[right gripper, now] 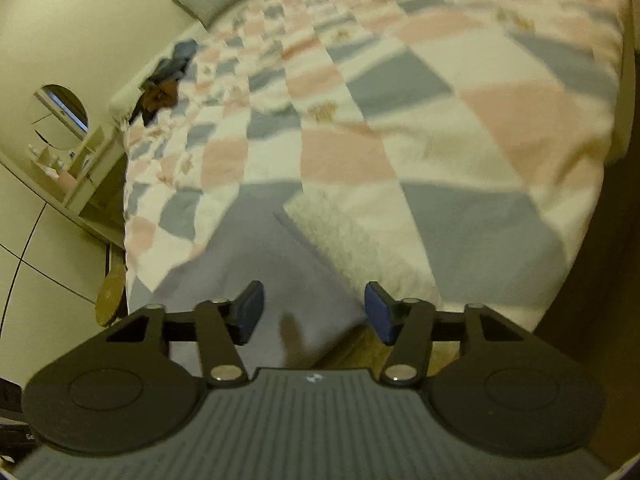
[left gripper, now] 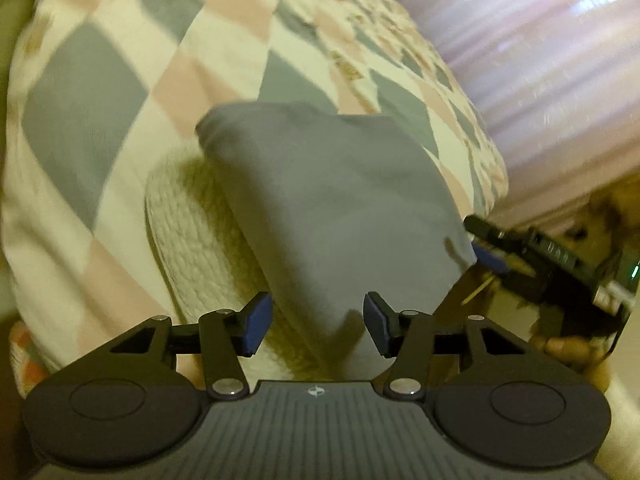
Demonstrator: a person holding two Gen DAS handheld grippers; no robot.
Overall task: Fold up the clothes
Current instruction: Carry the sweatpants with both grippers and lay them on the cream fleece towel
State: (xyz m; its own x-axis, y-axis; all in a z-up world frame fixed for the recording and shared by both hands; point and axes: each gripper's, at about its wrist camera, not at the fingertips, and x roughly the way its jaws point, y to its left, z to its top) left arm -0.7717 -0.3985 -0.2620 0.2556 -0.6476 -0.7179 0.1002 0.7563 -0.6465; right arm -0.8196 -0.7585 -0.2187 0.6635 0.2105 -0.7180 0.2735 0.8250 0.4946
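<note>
Your left gripper (left gripper: 316, 322) sits at the frame bottom, jaws parted with nothing between them. The folded grey garment (left gripper: 336, 208) lies at frame centre, partly on a cream knitted garment (left gripper: 192, 232), both on the checked quilt (left gripper: 100, 92). Your right gripper (right gripper: 314, 312), jaws likewise apart and empty, hovers over the grey cloth's near edge at lower centre. Motion blur hides the folds, so stage is uncertain. Before any grip, check that the edges align and pinch a single layer.

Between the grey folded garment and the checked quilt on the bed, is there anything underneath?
Yes. A cream knitted garment lies under the grey garment, on the checked quilt. The left wrist view shows it best; the right wrist view shows it too.
</note>
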